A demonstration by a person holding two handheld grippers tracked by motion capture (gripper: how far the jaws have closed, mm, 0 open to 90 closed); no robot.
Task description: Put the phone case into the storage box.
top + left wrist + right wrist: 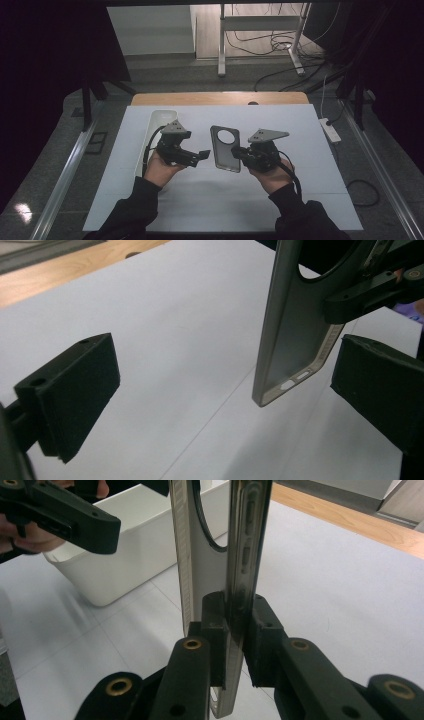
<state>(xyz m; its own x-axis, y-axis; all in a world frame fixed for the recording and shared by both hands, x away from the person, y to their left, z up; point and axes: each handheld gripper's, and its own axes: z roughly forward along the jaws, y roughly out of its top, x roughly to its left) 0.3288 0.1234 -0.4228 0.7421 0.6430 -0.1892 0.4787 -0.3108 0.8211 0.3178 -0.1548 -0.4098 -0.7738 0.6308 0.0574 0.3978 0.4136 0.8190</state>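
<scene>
1. Phone case (225,148): grey, with a large round camera opening near its far end. It is lifted off the table and held between the two grippers in the high view; in the right gripper view it (235,555) stands edge-on, with side-button slots along its rim.
2. Right gripper (241,152): held in the person's right hand (274,175), grey three-cornered plate on top. Its jaws are clamped on one long side wall of the phone case, one black pad on each face of the wall, seen close in the right gripper view (235,645).
3. Left gripper (204,154): held in the left hand (159,169), pointing toward the phone case from its left. Its jaws stand wide apart and grip nothing. In the left gripper view (225,390) the case (290,340) hangs between the two pads, nearer the right-hand pad and touching neither.
4. White tray (161,120): long, open, on the table behind the left gripper; in the right gripper view (135,545) it sits beyond the case.
5. White sheet (220,200): covers the table under both hands.
6. Wooden table edge (220,98): bare strip at the far side.
7. Power strip (330,129): white, on the floor to the right of the table.
</scene>
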